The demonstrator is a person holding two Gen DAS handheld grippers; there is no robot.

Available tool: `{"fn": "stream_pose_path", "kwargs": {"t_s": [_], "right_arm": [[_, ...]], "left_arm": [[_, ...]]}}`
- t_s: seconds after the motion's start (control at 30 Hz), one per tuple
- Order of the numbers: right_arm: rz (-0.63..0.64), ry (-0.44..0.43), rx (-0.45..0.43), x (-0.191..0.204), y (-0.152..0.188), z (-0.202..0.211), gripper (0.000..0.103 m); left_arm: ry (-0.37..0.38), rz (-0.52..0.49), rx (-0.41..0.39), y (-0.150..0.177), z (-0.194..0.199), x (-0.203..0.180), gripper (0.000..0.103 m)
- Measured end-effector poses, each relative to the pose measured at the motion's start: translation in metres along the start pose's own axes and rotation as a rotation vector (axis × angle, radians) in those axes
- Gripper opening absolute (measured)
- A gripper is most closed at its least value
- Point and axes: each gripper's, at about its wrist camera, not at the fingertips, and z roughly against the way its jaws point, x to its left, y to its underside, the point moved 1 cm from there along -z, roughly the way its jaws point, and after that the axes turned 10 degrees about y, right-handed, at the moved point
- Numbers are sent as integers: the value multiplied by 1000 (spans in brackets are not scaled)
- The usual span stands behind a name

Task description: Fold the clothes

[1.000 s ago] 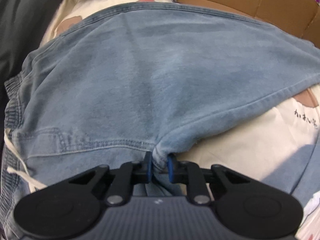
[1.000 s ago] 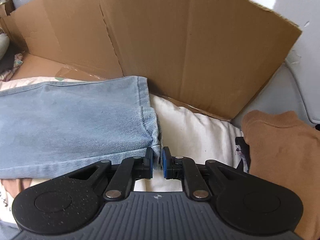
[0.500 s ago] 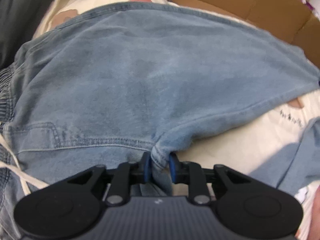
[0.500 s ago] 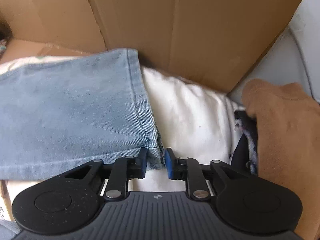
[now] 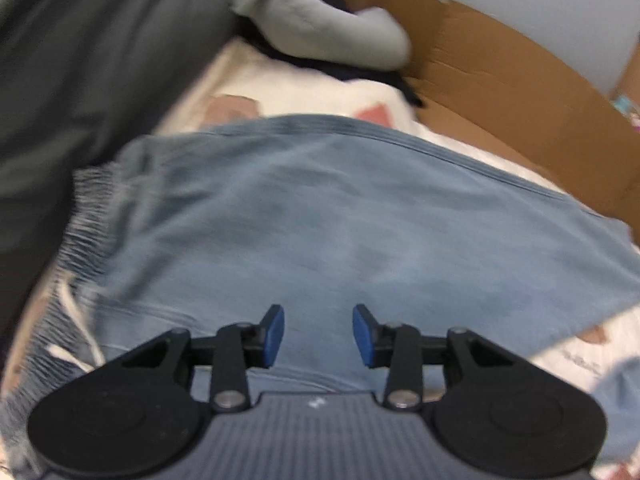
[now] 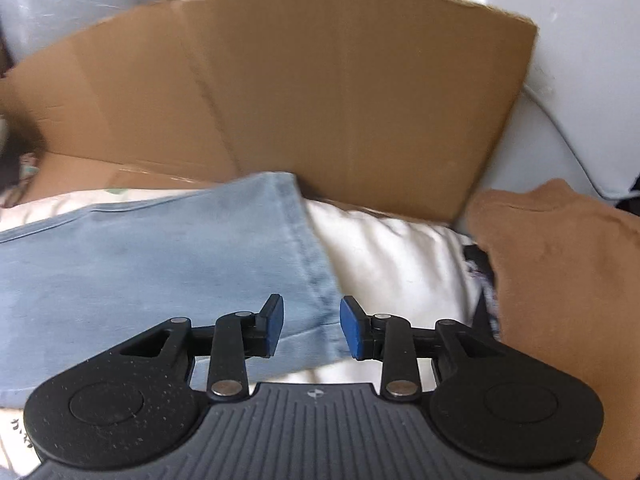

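Light blue jeans (image 5: 320, 220) lie folded lengthwise on a cream printed sheet (image 5: 304, 92). Their gathered waistband (image 5: 80, 216) with a white drawstring is at the left in the left wrist view. My left gripper (image 5: 318, 334) hovers above the jeans near the crotch; its jaws are opening and nothing is pinched between the blue pads. In the right wrist view the hem of the jeans leg (image 6: 312, 264) lies flat under my right gripper (image 6: 311, 330). Its jaws are opening too, with the hem beneath the gap and the pads off the cloth.
A brown cardboard sheet (image 6: 320, 100) stands behind the jeans (image 6: 120, 264). A brown garment (image 6: 560, 280) is piled at the right, a grey garment (image 5: 316, 20) at the back, and dark grey cloth (image 5: 80, 60) at the left.
Both grippers let go of the jeans and their jaws spread apart. The left gripper rose and pulled back, so more of the waistband and the grey garment shows. The hem dropped flat.
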Motion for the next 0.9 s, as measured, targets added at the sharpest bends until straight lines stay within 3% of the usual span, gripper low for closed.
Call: {"fn": "stream_pose_path", "kwargs": {"t_s": [0.2,0.5,0.7,0.9], "right_arm": [[45,-103,3,16,9,4,41],[31,-121,-29,33,5,2,42],[11,-172,-42,50,2,7,42],[48,-196,-29,68,3,4,42]], "left_arm": [[-72,68,-36,-11,-11,30,41],[-142,46,-45,-40,-29,56,41],[-177,87,-52,-58,-46,82,41],[-183,143,17,-66,-78,105,41]]}}
